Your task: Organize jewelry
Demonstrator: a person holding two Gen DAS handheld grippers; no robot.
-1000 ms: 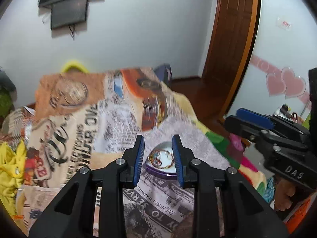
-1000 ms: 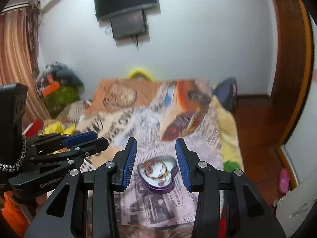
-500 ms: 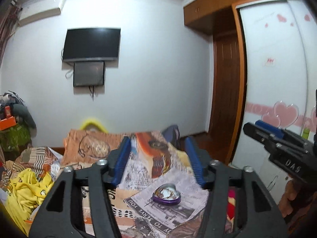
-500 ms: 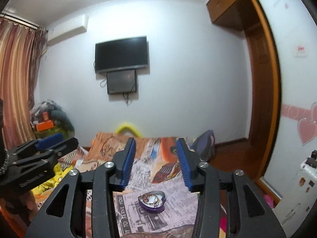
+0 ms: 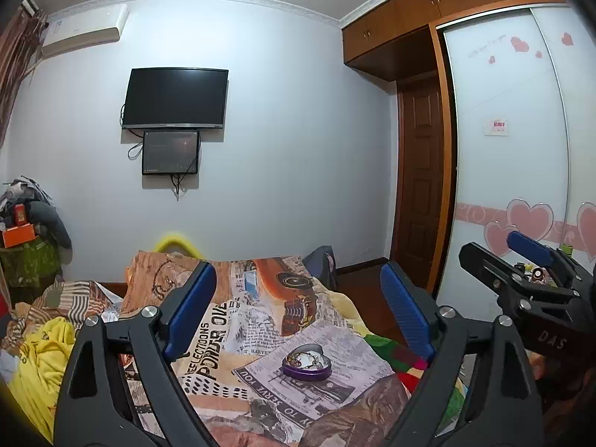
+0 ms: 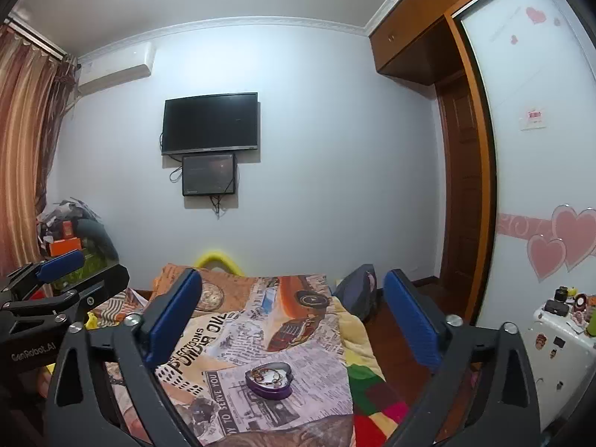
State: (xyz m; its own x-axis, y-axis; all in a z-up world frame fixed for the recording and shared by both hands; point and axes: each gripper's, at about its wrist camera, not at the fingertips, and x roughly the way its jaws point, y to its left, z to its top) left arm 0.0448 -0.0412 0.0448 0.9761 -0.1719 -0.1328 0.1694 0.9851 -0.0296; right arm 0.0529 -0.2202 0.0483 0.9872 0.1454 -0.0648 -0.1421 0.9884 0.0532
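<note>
A purple heart-shaped tin (image 5: 306,361) lies open on the printed bedspread (image 5: 231,339), with tangled gold and silver jewelry (image 5: 305,357) inside. It also shows in the right wrist view (image 6: 269,374). My left gripper (image 5: 298,311) is open and empty, held well back from and above the tin. My right gripper (image 6: 292,316) is open and empty, likewise raised and back from the tin. The right gripper shows at the right of the left wrist view (image 5: 521,272). The left gripper shows at the left of the right wrist view (image 6: 70,275).
A yellow garment (image 5: 35,357) lies on the bed's left side. A dark bag (image 6: 357,290) sits at the bed's far right corner. A white cabinet (image 6: 558,350) with small items stands to the right. A TV (image 5: 175,98) hangs on the far wall, a clothes pile (image 6: 74,231) at left.
Both grippers have pulled up and back from the tin and opened wider. The tin now looks small and far below; the views tilted up to show the wall.
</note>
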